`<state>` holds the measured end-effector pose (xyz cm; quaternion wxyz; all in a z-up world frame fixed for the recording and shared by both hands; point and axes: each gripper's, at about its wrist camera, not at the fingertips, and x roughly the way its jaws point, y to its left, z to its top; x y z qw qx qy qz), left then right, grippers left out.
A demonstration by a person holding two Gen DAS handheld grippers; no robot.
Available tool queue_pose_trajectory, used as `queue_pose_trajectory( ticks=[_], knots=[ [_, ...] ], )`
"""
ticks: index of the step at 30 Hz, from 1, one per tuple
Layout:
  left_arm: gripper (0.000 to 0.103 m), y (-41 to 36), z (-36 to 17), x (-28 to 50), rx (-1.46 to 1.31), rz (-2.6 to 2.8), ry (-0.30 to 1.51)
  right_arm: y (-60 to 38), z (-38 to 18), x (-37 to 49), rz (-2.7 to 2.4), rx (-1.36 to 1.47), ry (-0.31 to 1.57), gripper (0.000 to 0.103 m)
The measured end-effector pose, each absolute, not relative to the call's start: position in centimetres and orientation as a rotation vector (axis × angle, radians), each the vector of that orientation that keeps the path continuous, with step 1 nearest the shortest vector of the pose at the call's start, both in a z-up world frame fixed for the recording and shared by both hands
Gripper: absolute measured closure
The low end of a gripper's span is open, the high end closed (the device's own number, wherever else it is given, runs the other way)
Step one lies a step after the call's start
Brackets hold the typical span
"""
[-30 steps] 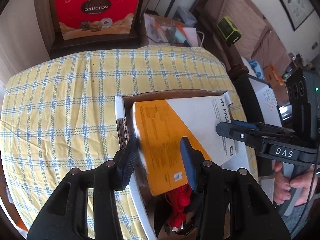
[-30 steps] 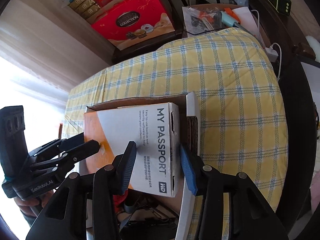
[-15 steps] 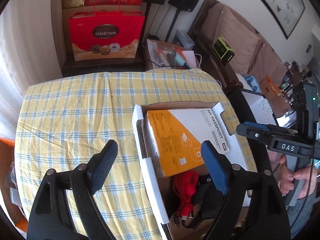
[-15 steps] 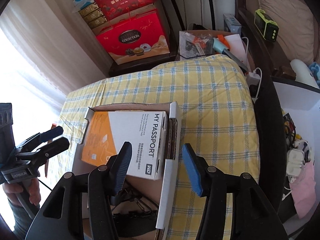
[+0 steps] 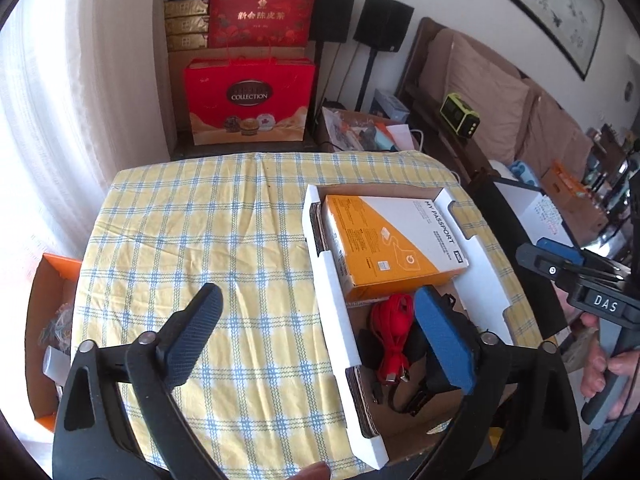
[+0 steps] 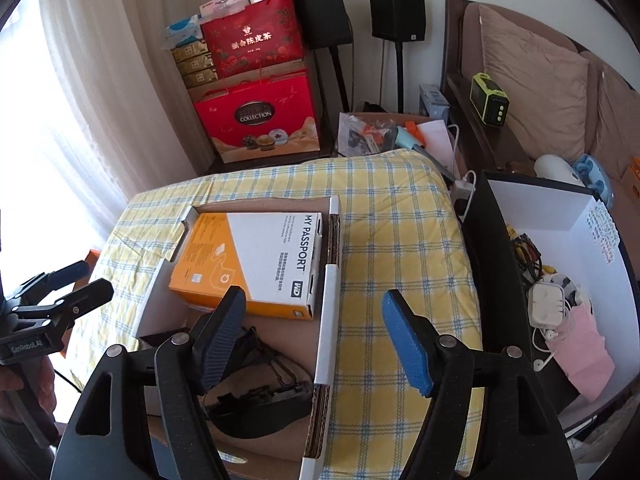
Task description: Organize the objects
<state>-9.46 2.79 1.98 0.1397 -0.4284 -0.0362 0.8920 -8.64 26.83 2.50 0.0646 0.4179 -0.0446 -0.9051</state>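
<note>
An orange and white "My Passport" box (image 5: 394, 248) lies flat in the far end of a shallow white-edged cardboard tray (image 5: 332, 292) on the yellow checked tablecloth (image 5: 200, 240). It also shows in the right wrist view (image 6: 256, 260), inside the tray (image 6: 328, 320). A red cable (image 5: 394, 332) and black straps (image 6: 260, 392) lie in the tray's near end. My left gripper (image 5: 320, 336) is open and empty, above the tray's left edge. My right gripper (image 6: 316, 336) is open and empty, above the tray's right edge.
Red gift bags (image 5: 250, 100) stand behind the table. A cluttered cardboard box (image 6: 388, 132) sits at the far right corner. A white bin with chargers and a pink bag (image 6: 560, 300) stands right of the table. An orange box (image 5: 52, 320) sits to the left.
Both grippers have let go of the "My Passport" box, opened wide and pulled back and up. The box now rests in the tray.
</note>
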Motion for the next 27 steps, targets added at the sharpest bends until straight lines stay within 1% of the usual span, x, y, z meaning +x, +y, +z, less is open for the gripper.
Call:
queue_pose_trajectory(
  ticks=[2,4,6,8,9,18,27],
  knots=[
    [0.000,2.5,2.3,-8.5,-1.223,2.609,-0.096,26.2,2.8,-7.7,-2.764,1.232,-0.103,0.021],
    [0.000,2.4,2.5,-7.7,-1.225,2.638,-0.075,25.4,2.9,-6.7,-2.803,1.203,-0.062,0.019],
    [0.000,2.2,2.5,-7.2,-1.243,2.647,-0.062,24.7,3.0,-5.6,-2.831,1.175,-0.048,0.014],
    [0.000,1.7,2.5,-6.6,-1.248,2.663,-0.072,24.1,2.9,-4.5,-2.853,1.140,-0.050,0.004],
    [0.000,1.5,2.4,-6.3,-1.252,2.668,-0.083,23.9,2.9,-3.9,-2.861,1.128,-0.051,0.002],
    [0.000,-0.5,2.1,-3.3,-1.257,2.694,-0.158,21.6,2.2,-0.4,-2.890,1.100,-0.040,0.001],
    [0.000,-0.2,1.0,0.2,-1.265,2.724,-0.071,19.8,1.5,3.1,-2.945,1.088,0.026,0.001]
  ],
)
